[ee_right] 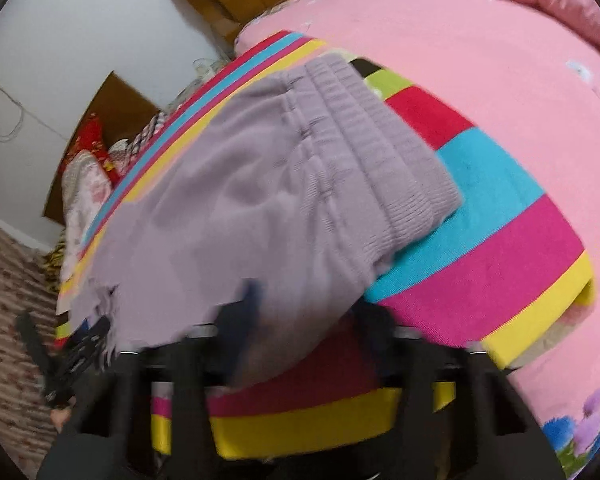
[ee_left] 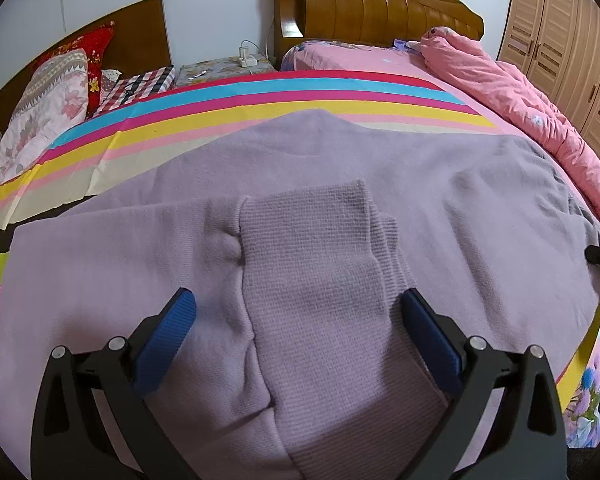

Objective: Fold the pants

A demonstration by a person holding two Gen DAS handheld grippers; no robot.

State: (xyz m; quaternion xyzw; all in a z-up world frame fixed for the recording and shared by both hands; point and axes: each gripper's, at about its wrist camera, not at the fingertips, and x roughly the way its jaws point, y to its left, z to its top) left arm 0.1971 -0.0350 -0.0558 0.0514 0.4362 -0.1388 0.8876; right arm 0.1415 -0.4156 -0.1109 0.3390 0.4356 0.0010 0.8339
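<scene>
A: Two grippers are in view, one per wrist camera. Report the left unit first.

B: The left gripper stands with its jaws spread wide. Its blue pads sit either side of a ribbed cuff of the lilac pants, with a gap on both sides. No pad presses on the cloth.

A: Location of the garment?

B: The pants lie spread on a striped sheet covering the bed. The cuff is folded back over the wider fleece panel. A pink quilt is bunched along the right edge of the bed, below the wooden headboard.

A: Right unit?

B: The right gripper is blurred at the bottom of its view. The near edge of the pants drapes between its dark fingers, and the cloth rises from there. The jaws stand narrow on that fabric, so it reads as a grip on the pants edge; the pad contact itself is smeared by blur.

A: Other reference points from the right camera?

B: The ribbed waistband lies on the sheet's red and blue stripes. The left unit's frame shows at lower left, at the garment's far corner. A patterned floor is visible beyond the bed.
</scene>
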